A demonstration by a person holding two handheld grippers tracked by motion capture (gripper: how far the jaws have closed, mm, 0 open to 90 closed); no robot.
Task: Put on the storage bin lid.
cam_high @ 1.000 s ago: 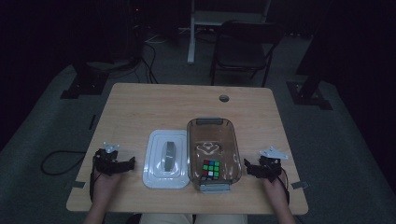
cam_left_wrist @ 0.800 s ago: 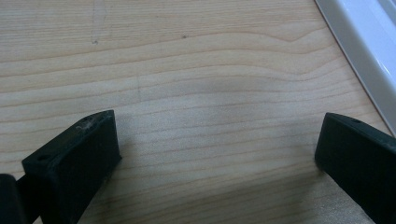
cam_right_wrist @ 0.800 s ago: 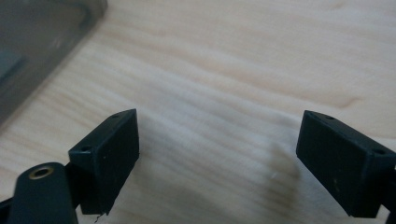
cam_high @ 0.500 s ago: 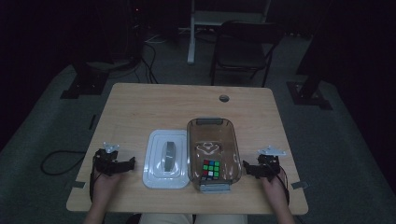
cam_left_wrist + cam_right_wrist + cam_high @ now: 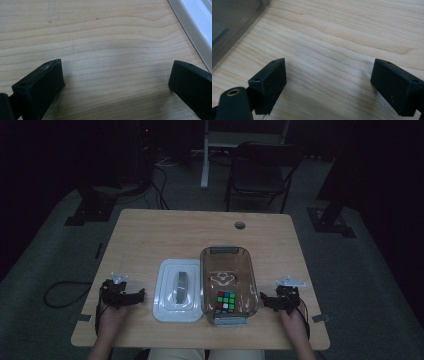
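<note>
Both sets of tongs sit idle on the pale wood-grain counter (image 5: 165, 227), one at each side, w/ nothing held. The left tongs (image 5: 134, 296) rest near the front-left corner, jaws spread wide apart over bare wood; in the left gripper view the white rim of the flat white plastic lid (image 5: 192, 23) cuts across the top right, just beside but not touching. That lid (image 5: 178, 290) lies face up w/ a grey handle (image 5: 180, 286) along its middle. Right next to it stands the clear smoky rectangular plastic box (image 5: 227, 282), open on top, w/ a multicoloured puzzle cube (image 5: 225, 300) inside at the near end. The right tongs (image 5: 266, 301) lie just off the box's right wall, jaws likewise wide apart and empty; the right gripper view catches the box's corner (image 5: 234, 22) at top left. Looks like the start of the job, approach not yet begun. My guess: the lid goes on the box, cube already being in. Next move prob. calls for the left tongs to swing right, line the jaws either side of the grey handle & pinch it, while the right tongs steady the box wall so it doesn't slide.
</note>
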